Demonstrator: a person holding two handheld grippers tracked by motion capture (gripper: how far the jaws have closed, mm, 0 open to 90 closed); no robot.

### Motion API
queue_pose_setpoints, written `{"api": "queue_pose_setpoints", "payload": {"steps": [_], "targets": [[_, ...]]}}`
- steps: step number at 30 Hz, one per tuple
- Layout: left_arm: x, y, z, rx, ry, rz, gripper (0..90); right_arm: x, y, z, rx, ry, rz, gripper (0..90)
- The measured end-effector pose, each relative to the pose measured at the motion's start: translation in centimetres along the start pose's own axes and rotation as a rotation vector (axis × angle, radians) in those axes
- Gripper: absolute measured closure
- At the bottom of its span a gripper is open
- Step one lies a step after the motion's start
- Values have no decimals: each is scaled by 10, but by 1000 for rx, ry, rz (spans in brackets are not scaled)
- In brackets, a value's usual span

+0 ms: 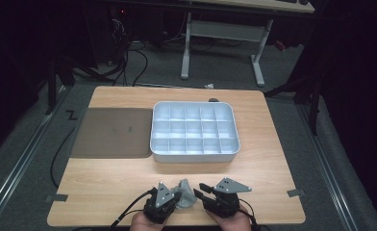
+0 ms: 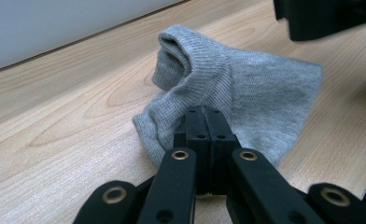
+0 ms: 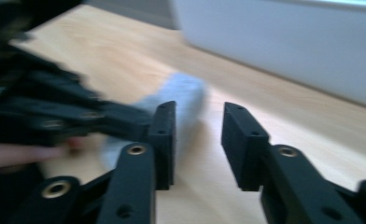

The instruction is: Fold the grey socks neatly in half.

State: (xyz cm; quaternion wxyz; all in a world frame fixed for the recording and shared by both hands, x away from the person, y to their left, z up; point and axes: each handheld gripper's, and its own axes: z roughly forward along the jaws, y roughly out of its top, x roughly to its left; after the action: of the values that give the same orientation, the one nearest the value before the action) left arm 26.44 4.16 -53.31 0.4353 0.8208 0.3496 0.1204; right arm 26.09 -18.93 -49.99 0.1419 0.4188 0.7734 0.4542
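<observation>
Left gripper [image 1: 173, 197]: near edge of the surface [image 1: 129, 173], held in a hand [image 1: 141, 222] that enters from the bottom of the high view. Fingers [image 2: 203, 126] clenched on the near hem of the sock [image 2: 246, 93]; in the left gripper view the two pads meet flat with grey knit pinched between them.

Right gripper [image 1: 202, 188]: just right of the left one, also at the near edge, held in a hand [image 1: 230, 222]. Fingers [image 3: 165, 135] released, a clear gap between the pads in the right gripper view. They point left toward the sock; that view is blurred.

Sock: grey ribbed knit, bunched, lying on the surface between the two grippers. One part stands up in a fold with the cuff opening turned to the side; the rest spreads flat to the right in the left gripper view. In the right gripper view it lies just beyond the left finger, not between the pads.

Surface: light wood grain, rectangular.

Mat [image 1: 112, 132]: dark grey, flat, on the left half of the surface, well apart from the sock.

Tray [image 1: 194, 155]: pale grey, divided into a grid of small compartments, touching the right edge of the mat, beyond the grippers.

Desk [image 1: 225, 29]: white legs, on the floor beyond the surface, with cables [image 1: 129, 57] to its left.
</observation>
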Motion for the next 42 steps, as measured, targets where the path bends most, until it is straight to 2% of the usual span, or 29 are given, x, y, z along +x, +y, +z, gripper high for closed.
{"api": "queue_pose_setpoints", "payload": {"steps": [1, 2, 4, 5, 8, 9, 10, 11, 13, 16, 19, 24, 25, 26, 28, 31, 37, 40, 42], "targets": [[0, 0, 0, -2, 0, -2, 900, -6, -1, 4, 14, -15, 20, 626], [0, 0, 0, -1, 0, -2, 900, -6, -1, 4, 14, -15, 20, 626], [0, 0, 0, 0, -2, -6, 900, -8, -2, 13, 70, -26, 12, 669], [0, 0, 0, 0, -2, -5, 900, -8, -2, 13, 70, -26, 12, 669], [0, 0, 0, 0, -3, -5, 900, -5, -5, 22, 107, -62, 4, 788], [0, 0, 0, 0, -3, -5, 900, -3, -6, 28, 134, -67, 1, 850], [0, 0, 0, -1, -3, -5, 900, -3, -6, 28, 134, -67, 1, 850], [1, 0, 0, 0, -4, -6, 900, -1, -6, 31, 151, -56, -1, 892], [1, 0, 0, 0, -4, -5, 900, 4, -7, 35, 161, -41, -10, 900], [0, 0, 0, -1, -2, -6, 900, 7, -9, 39, 165, -40, -17, 900], [0, 0, 1, -1, 0, -7, 900, 12, -10, 43, 181, -49, -48, 900], [-1, 0, 1, -2, 2, -6, 900, 17, -7, 40, 140, -6, -37, 900], [-1, 1, 1, 1, 1, -5, 900, 20, -4, 35, 113, 28, -37, 900], [-1, 1, 1, 1, 1, -5, 900, 20, -4, 35, 113, 28, -37, 900], [-2, 1, 2, 1, 3, -3, 900, 28, 0, 30, 89, 62, -50, 900], [-2, 1, 2, 2, 2, -1, 900, 32, -1, 30, 78, 58, -67, 900], [-1, 2, 2, 3, -7, -3, 900, 29, -3, 30, 79, 58, -54, 900], [2, 2, 1, -3, -34, -45, 868, 27, -3, 30, 77, 51, -51, 900], [3, 2, 0, -4, -35, -40, 840, 26, -4, 30, 76, 49, -52, 900]]}}
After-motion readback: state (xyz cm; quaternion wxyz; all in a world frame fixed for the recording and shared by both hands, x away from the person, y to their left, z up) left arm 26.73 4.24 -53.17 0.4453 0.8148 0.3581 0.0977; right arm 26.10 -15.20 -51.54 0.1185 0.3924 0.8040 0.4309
